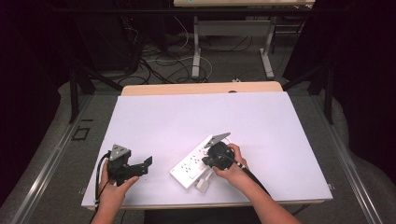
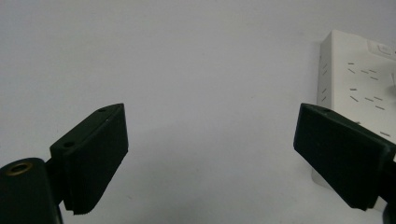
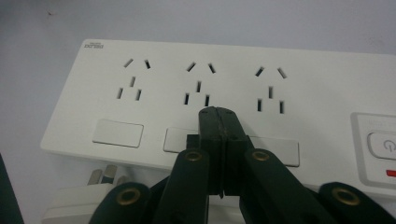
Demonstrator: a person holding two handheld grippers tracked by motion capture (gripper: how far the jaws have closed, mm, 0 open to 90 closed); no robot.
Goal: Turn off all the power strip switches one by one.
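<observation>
Your right gripper [image 3: 218,114] has its jaws pressed flat together with nothing between them, tips resting over the white power strip [image 3: 233,88] just below the middle socket group. In the high view the power strip [image 1: 198,161] lies on the white table [image 1: 187,116] on a diagonal, its long axis running from near-left to far-right, and your right gripper [image 1: 217,156] sits on top of it, so that hand is plainly the nearer one. A white plug [image 3: 74,198] lies loose just beside the strip's near edge, at the lower left of the right gripper view; I judge any pick-up of it calls for drawing back toward you and opening first. Your left gripper [image 1: 133,168] waits well apart to the strip's left, jaws spread wide and holding nothing, and from the left gripper view the strip's end [image 2: 355,84] lies off beyond its right jaw, untouched
</observation>
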